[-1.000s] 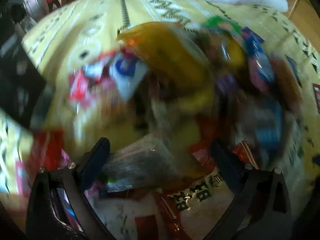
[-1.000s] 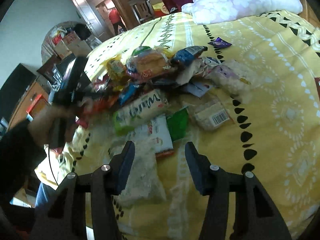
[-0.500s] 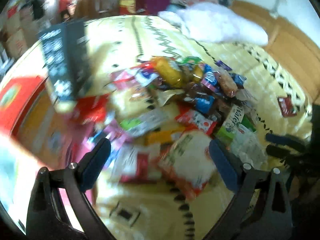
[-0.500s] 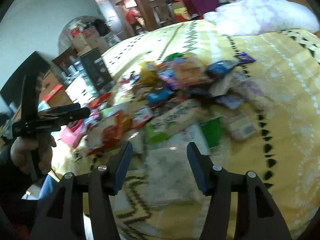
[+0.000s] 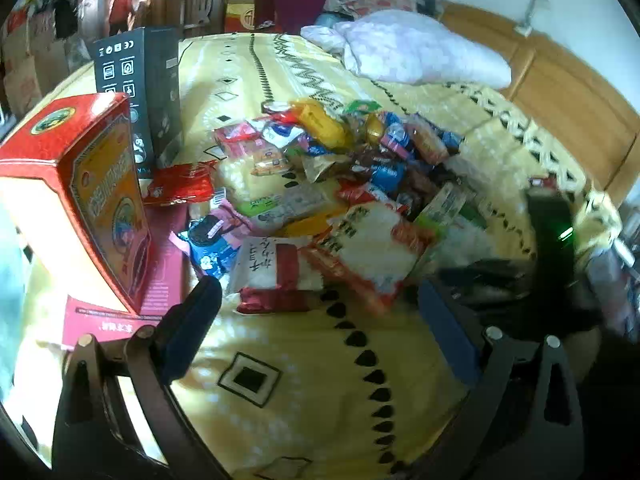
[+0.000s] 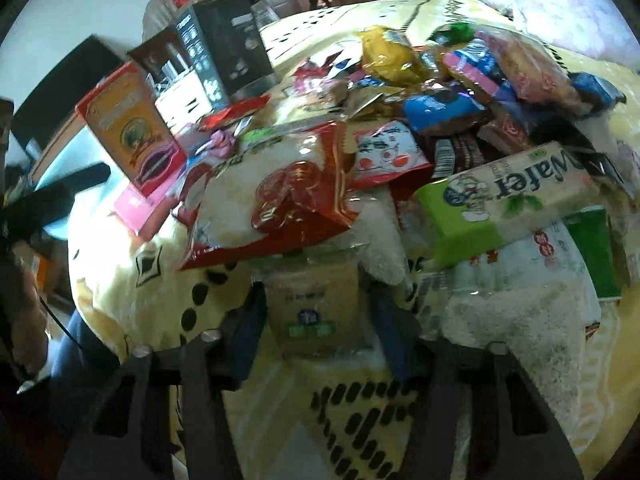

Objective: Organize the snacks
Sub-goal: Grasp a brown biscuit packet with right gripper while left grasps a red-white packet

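1. Right wrist view: the right gripper (image 6: 318, 320) has just closed its jaws on a clear packet of pale biscuits (image 6: 314, 304) at the near edge of the snack pile (image 6: 420, 128).
2. Beside it lies a green wafer pack (image 6: 512, 196).
3. Left wrist view: the left gripper (image 5: 320, 328) stands wide apart and empty over the yellow bedspread (image 5: 304, 392).
4. A red box (image 5: 92, 184) stands left of the pile, a black box (image 5: 140, 80) behind it.
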Available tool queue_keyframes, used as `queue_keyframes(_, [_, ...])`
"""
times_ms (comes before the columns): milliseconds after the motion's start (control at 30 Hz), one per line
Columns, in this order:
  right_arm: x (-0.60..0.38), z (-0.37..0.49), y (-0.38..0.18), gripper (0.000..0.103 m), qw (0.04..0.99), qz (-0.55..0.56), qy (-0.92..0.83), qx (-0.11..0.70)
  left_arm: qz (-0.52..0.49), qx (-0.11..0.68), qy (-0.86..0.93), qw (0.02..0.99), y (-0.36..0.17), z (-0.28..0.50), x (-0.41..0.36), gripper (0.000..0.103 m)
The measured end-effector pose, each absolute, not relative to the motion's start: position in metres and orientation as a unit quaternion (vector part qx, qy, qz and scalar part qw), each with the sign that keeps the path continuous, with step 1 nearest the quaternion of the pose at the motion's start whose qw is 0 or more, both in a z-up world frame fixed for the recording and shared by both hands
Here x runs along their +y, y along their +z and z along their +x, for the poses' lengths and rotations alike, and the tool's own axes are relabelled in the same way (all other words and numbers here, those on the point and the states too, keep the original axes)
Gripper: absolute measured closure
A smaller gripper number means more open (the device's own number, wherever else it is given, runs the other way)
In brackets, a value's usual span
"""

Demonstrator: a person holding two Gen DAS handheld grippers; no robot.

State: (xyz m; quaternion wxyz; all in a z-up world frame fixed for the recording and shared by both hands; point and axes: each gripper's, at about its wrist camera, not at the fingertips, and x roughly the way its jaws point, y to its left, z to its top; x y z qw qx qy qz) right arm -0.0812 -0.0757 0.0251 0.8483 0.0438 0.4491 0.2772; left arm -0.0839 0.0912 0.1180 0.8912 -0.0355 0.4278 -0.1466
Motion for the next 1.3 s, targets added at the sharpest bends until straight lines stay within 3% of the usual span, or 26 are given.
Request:
queue_keyframes(167, [-0.098,-0.094,0.038,0.061,0.860,0.061,0.259,0.435,-0.076,0.482,-0.121,0.864,0.083,-0.068,0.097,0.009])
queue_keyframes(267, [-0.111,-0.099,0.038,0.061,0.860,0.073,0.255,0.437,-0.050,0.495,-0.116,0.860,0.070,-0.046,0.080,0.013])
queue_keyframes(567, [-0.119,-0.102,0.040,0.061,0.859,0.088,0.259,0.432,-0.075,0.429,-0.131,0.890,0.096,-0.043,0.084,0.015])
queue_keyframes(833, [-0.123,-0.101,0.038,0.061,0.857,0.098,0.264,0.432,-0.005,0.418,-0.096,0.903,0.083,-0.020,0.083,0.016])
queue_keyframes(900, [-0.125,-0.102,0.036,0.061,0.856,0.101,0.262,0.433,0.011,0.415,-0.099,0.905,0.079,-0.016,0.080,0.031])
queue_keyframes(933, [-0.126,-0.101,0.035,0.061,0.857,0.103,0.260,0.434,0.022,0.414,-0.104,0.904,0.078,-0.016,0.077,0.046])
queue_keyframes(967, [-0.127,-0.101,0.035,0.061,0.857,0.103,0.259,0.434,0.033,0.413,-0.108,0.904,0.076,-0.016,0.074,0.054])
queue_keyframes(1300, [-0.125,-0.101,0.037,0.061,0.860,0.107,0.259,0.426,0.068,0.400,-0.086,0.910,0.057,-0.015,0.080,0.063])
